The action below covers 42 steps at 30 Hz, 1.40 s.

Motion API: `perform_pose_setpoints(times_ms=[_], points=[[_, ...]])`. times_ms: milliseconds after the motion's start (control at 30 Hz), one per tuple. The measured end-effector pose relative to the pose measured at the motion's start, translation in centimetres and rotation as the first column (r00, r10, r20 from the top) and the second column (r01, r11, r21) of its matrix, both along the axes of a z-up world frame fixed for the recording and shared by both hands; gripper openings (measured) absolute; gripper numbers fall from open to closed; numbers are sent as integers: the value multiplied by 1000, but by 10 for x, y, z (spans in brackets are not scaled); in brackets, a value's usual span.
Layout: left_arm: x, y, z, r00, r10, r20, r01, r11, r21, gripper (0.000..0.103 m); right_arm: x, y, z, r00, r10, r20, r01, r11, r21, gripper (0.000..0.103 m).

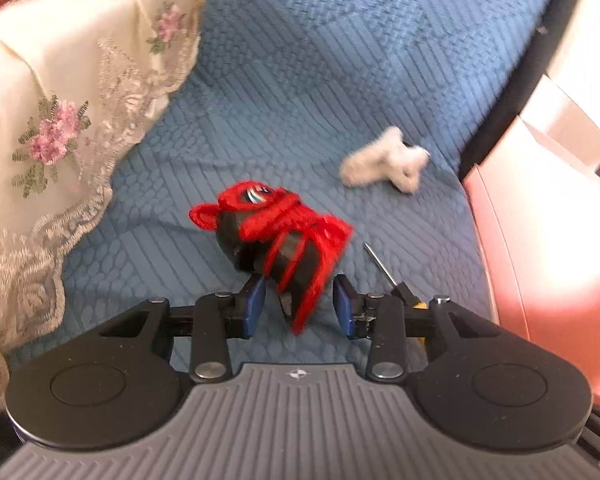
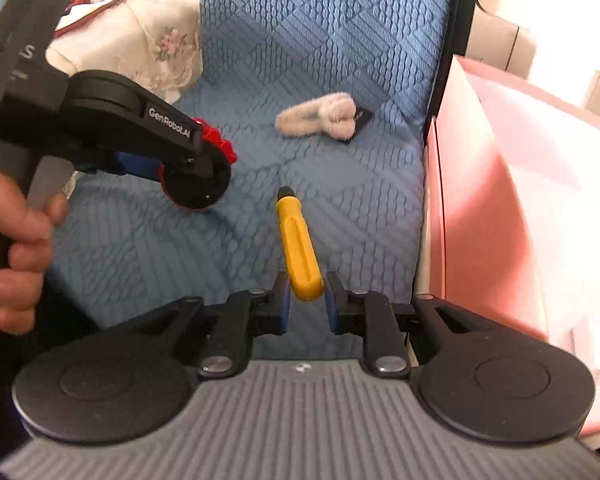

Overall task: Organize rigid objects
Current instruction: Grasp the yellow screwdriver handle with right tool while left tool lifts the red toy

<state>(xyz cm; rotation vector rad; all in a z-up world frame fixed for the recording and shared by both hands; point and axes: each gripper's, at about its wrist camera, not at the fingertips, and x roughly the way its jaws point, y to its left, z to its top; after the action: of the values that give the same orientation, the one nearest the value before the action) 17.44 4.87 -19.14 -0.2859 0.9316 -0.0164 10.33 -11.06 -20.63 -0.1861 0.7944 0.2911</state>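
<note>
Right gripper (image 2: 306,298) clamps the yellow screwdriver (image 2: 298,248) by its stiff, light, slippery handle above the blue bed cover (image 2: 340,20); left gripper (image 1: 300,304) holds the red-and-black hair clip (image 1: 284,240), rigid and light

Daylight is pouring in from my right, washing the pink box (image 2: 500,208) and the wall behind it almost white. The red-and-black toy (image 1: 276,236) and the fluffy white thing (image 1: 384,160) are smearing, probably from motion. The blue cover (image 2: 320,40) is staying evenly lit, its edges bowing with the fisheye
</note>
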Motion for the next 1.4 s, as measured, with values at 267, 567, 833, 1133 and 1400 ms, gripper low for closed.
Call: perform_pose_setpoints(times_ms=[267, 567, 833, 1133, 1400], points=[[-16, -18, -8, 999, -47, -17, 47, 999, -27, 43, -8, -7, -1, 1000, 8, 13, -8, 1000, 24, 19], [-20, 5, 1, 994, 97, 49, -83, 966, -245, 56, -8, -10, 0, 999, 33, 41, -37, 994, 101, 20], [-3, 49, -9, 953, 303, 5, -266, 844, -466, 65, 9, 2, -3, 995, 69, 76, -74, 995, 71, 21], [22, 75, -32, 916, 393, -82, -368, 742, -560, 65, 34, 16, -15, 995, 72, 65, -76, 995, 68, 21], [35, 82, -49, 892, 427, -148, -430, 700, -571, 65, 43, 21, -21, 992, 96, 76, -98, 995, 24, 24]])
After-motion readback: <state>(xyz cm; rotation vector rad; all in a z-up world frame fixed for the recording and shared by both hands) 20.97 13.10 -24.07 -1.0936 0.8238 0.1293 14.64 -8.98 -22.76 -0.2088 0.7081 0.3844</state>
